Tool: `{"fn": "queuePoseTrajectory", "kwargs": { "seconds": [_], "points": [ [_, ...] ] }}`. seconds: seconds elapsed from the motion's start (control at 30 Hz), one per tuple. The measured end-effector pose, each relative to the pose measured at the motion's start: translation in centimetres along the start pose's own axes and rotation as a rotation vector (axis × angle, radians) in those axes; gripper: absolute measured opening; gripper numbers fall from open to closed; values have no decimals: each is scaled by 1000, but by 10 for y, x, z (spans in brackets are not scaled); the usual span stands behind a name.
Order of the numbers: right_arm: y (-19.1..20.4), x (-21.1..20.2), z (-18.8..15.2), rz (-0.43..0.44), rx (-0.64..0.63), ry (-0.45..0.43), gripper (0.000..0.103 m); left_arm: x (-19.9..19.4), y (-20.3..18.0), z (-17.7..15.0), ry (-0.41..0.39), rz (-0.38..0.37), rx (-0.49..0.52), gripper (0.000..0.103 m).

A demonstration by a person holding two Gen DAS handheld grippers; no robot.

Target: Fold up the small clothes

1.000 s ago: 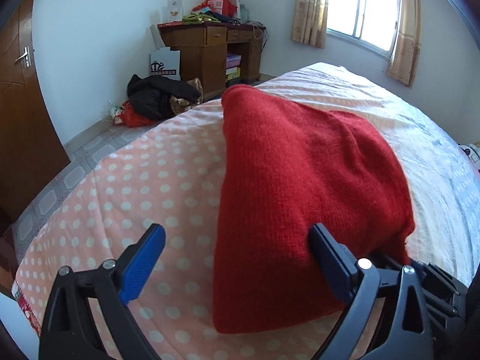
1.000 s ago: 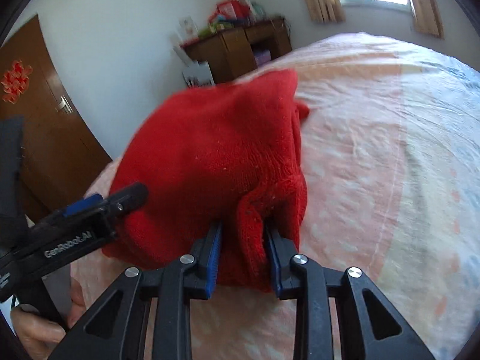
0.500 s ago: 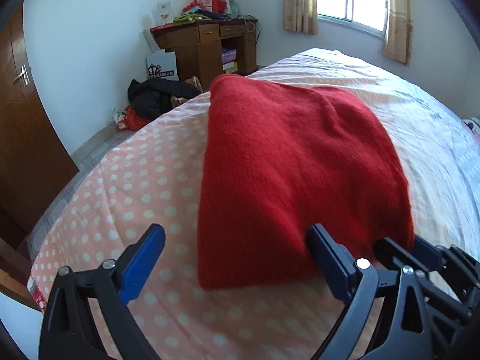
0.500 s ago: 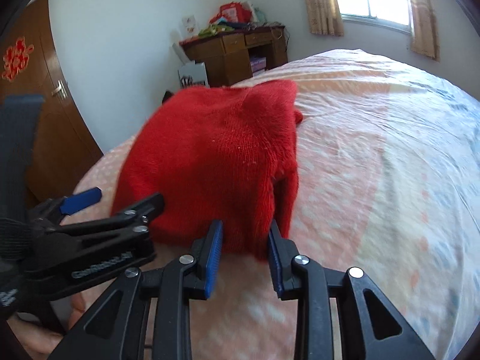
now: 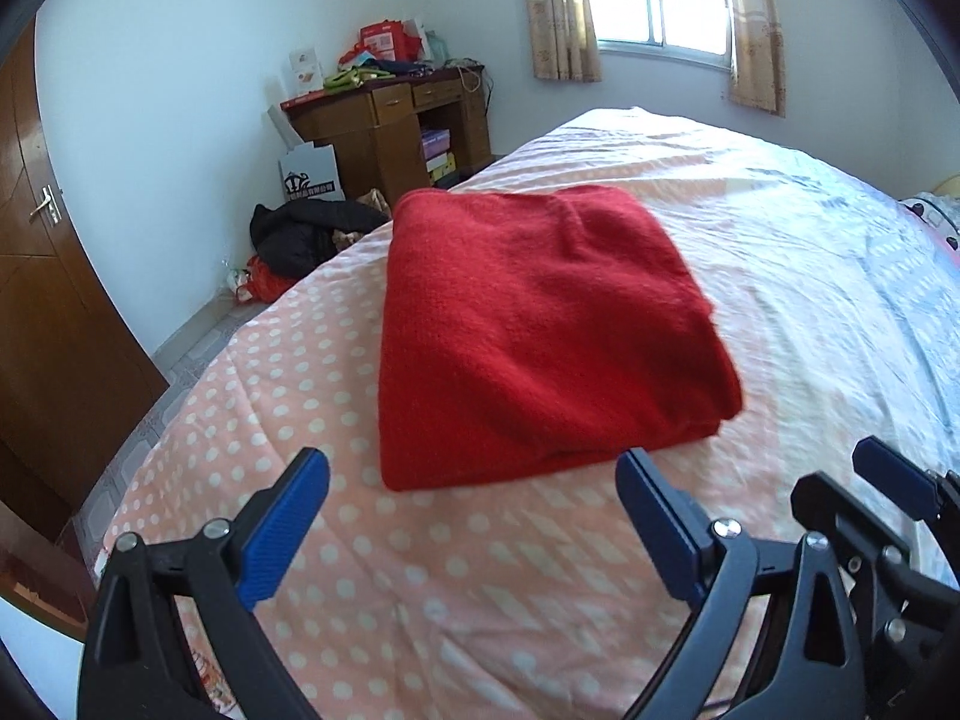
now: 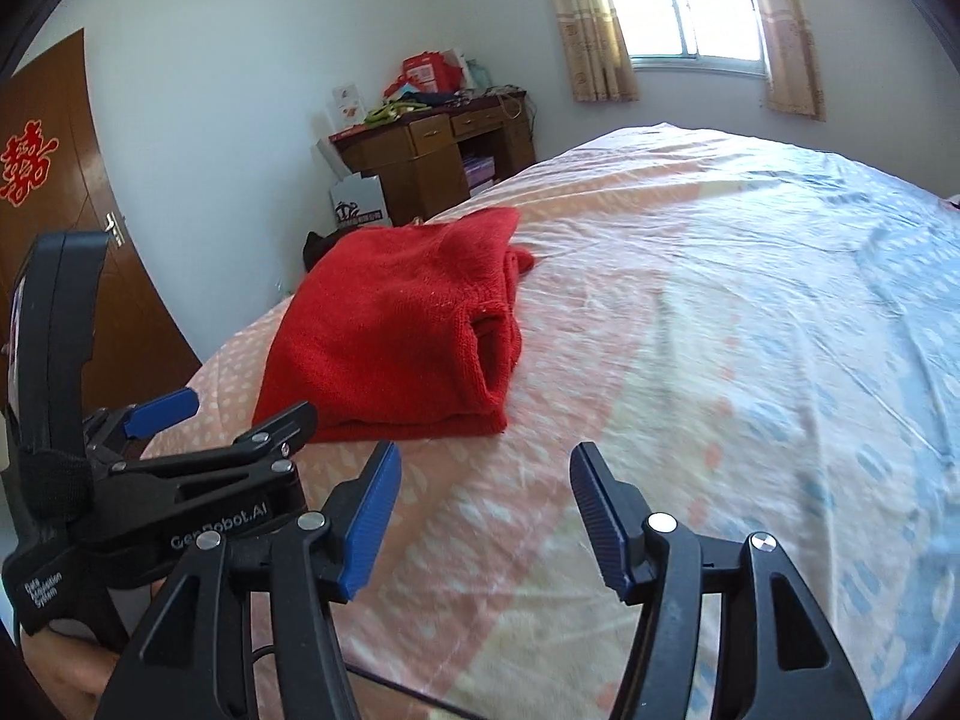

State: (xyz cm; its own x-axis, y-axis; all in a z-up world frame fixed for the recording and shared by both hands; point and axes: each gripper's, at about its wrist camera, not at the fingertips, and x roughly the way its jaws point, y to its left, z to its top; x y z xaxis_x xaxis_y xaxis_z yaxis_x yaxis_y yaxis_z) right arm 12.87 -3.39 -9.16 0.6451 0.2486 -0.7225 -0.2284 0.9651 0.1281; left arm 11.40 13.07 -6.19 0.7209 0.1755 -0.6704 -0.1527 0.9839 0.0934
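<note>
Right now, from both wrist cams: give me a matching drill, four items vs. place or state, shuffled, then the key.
Items:
1. red sweater
2. right gripper
3. wooden desk
4. black clothes pile

Place or state:
A. on the floor beside the bed
B. folded, lying free on the bedspread
C. against the far wall, clutter on top
D. fingers apart, just been opening, nothing between them

Pairs: 1-B, 2-D, 3-C, 4-A
</note>
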Motion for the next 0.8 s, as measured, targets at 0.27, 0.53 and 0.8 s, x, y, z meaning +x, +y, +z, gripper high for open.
{"fn": "queuePoseTrajectory", "kwargs": {
  "seconds": [0.27,0.53,0.8],
  "points": [
    [6,-38,-8,-35,-16,-42,65,-32,-4,-10,-46,1,32,100],
    [8,-71,-20,-67,-29,-51,70,-56,-10,-27,-51,-7,56,103],
    [21,-113,-23,-91,-47,-131,73,-96,-5,-33,-123,-15,49,103]
  ]
}}
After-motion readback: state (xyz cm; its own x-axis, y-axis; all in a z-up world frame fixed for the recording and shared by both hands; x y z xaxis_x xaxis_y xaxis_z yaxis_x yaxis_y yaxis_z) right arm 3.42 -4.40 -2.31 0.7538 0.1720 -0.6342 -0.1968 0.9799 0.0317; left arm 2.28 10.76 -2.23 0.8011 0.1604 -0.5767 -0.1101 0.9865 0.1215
